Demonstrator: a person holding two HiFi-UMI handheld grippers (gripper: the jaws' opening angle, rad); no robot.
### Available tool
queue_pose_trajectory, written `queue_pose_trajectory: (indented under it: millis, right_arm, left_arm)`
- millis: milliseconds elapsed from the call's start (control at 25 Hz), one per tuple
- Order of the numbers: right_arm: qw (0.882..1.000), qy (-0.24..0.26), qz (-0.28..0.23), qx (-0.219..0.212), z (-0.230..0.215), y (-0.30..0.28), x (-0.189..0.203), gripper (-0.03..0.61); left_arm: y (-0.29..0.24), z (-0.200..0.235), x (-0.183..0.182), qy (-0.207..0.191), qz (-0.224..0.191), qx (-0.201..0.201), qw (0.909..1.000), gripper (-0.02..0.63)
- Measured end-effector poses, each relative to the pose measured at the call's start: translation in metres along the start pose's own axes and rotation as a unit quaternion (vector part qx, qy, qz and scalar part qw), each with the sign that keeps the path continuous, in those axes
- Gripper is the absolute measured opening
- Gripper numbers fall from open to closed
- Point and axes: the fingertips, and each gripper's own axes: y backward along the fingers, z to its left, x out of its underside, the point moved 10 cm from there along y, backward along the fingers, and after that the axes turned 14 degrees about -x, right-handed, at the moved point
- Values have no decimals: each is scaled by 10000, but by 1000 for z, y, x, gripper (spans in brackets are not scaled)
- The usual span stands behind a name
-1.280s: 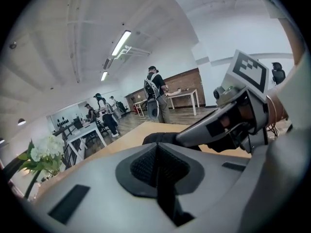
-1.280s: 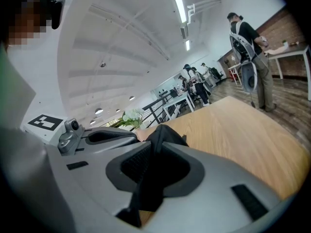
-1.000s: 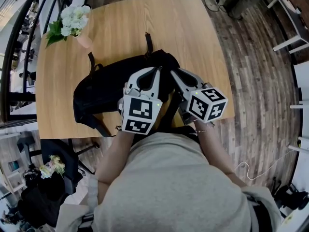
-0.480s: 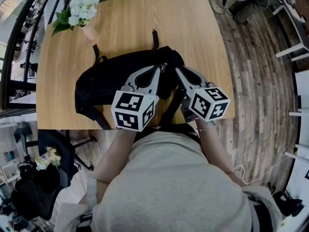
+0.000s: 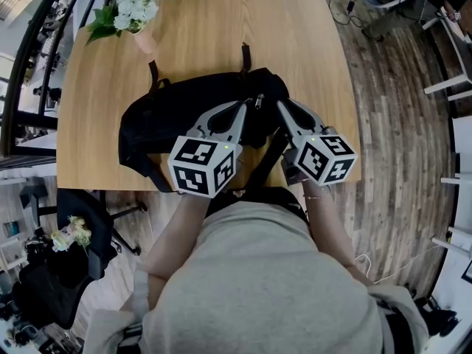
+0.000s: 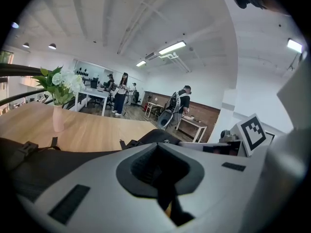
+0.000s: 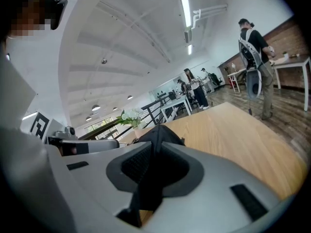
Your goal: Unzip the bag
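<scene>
Bag: a black fabric backpack (image 5: 169, 124) lies flat across the near half of the pale square wooden table (image 5: 199, 35), with straps trailing off its far and left edges.
Left gripper: the grey two-jaw left gripper (image 5: 245, 103) has its jaws closed right together. Its tips are at the backpack's top ridge; I can't tell whether anything thin is pinched there.
Right gripper: the grey right gripper (image 5: 279, 103) sits just beside it, jaws clamped on a raised fold of the backpack's black cloth.
Zip: a small silvery zip pull (image 5: 258, 100) shows between the two sets of tips.
Head view only: the backpack's whole outline, both grippers side by side over its right end, the person's grey top and the plank floor (image 5: 398, 87) round the table.
Left gripper view only: the meeting line of the left gripper (image 6: 158, 144), the backpack (image 6: 29, 164) spreading away to the left, the right gripper's marker cube (image 6: 252, 131) and people (image 6: 119, 93) standing by desks far off.
Right gripper view only: black cloth humped up between the jaws of the right gripper (image 7: 156, 141), and long ceiling strip lights (image 7: 185, 11).
Backpack contents: no view looks inside it.
Vase: a pale pink vase (image 5: 145, 43) near the table's far left corner, well apart from the backpack, holds white flowers (image 5: 133, 9) with green leaves.
</scene>
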Motion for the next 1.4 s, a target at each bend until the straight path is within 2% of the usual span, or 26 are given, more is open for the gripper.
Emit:
queue_pose_trajectory:
  millis: [120, 280, 680, 920, 1400]
  right_arm:
    - [10000, -10, -26, 25, 1, 1, 1, 72]
    - [9999, -35, -56, 96, -1, 2, 2, 72]
    - [9994, -115, -132, 284, -7, 6, -2, 72]
    - [9991, -50, -148, 394, -6, 7, -3, 72]
    - [9978, 34, -180, 644, -2, 5, -1, 75]
  left_arm:
    - [3, 4, 2, 145, 19, 21, 9999, 18]
    - [8, 13, 5, 112, 11, -31, 9999, 18]
    - [35, 51, 8, 350, -45, -591, 9976, 20]
    - [52, 70, 11, 555, -77, -802, 9952, 20]
    - [82, 101, 16, 674, -129, -1105, 9915, 20]
